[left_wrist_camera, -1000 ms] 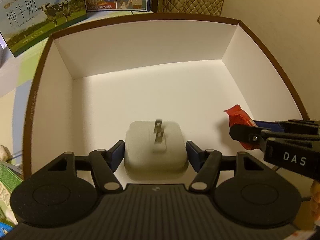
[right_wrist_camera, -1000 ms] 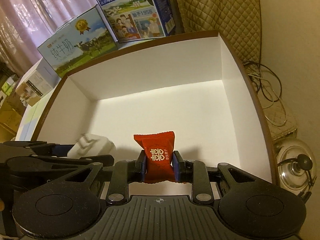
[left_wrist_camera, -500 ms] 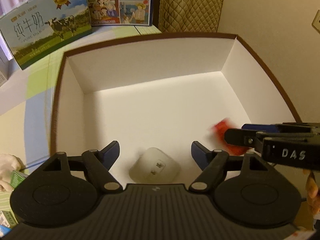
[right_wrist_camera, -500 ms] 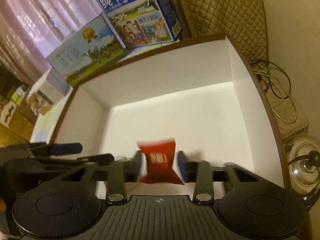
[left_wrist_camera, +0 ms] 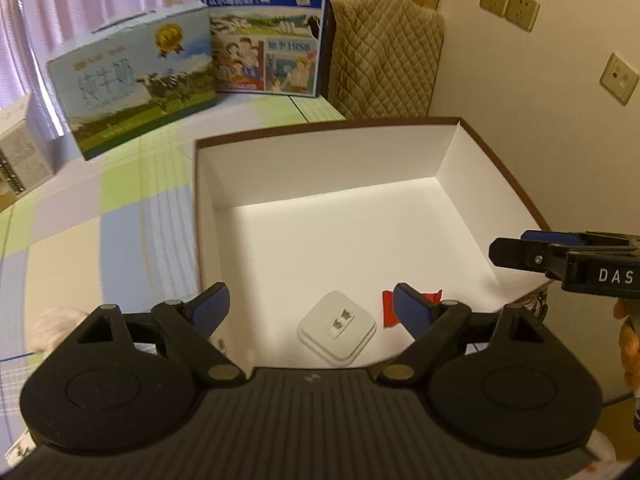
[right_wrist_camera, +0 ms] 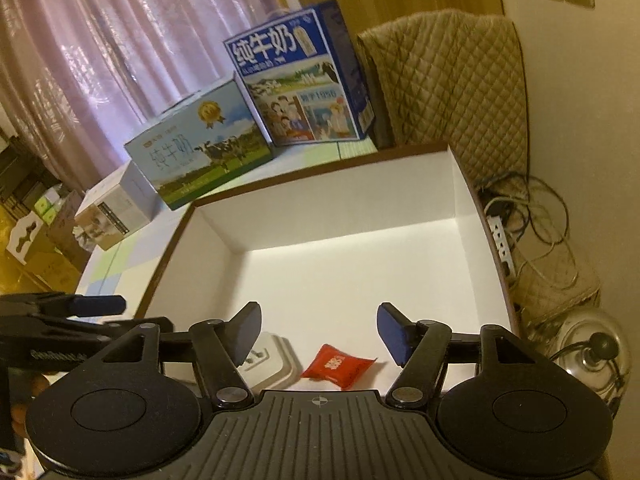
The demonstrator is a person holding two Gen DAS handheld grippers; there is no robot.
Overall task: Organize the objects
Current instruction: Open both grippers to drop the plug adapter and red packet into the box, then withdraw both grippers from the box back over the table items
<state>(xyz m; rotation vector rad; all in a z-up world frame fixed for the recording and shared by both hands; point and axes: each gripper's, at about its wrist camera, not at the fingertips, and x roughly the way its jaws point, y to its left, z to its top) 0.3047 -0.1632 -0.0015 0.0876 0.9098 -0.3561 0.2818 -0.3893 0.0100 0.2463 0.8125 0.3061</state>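
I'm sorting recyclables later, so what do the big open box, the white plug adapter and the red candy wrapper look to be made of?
Box: likely matte white cardboard with a brown outer edge; its walls are thin and flat, meeting at sharp folded corners.
White plug adapter: probably smooth hard plastic with rounded edges; its two prongs look metallic.
Red candy wrapper: apparently glossy plastic or foil film, puffed, with crimped ends.

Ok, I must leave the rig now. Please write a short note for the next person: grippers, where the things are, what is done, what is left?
Left gripper: open, empty, above the near edge of the box.
Right gripper: open, empty, also above the near edge.
White charger: lying on the floor of the white box, near the front wall.
Red candy: lying flat in the box, just right of the charger.
Done: both items are in the box.
Left: no other loose item clearly in view; check the table around the box.
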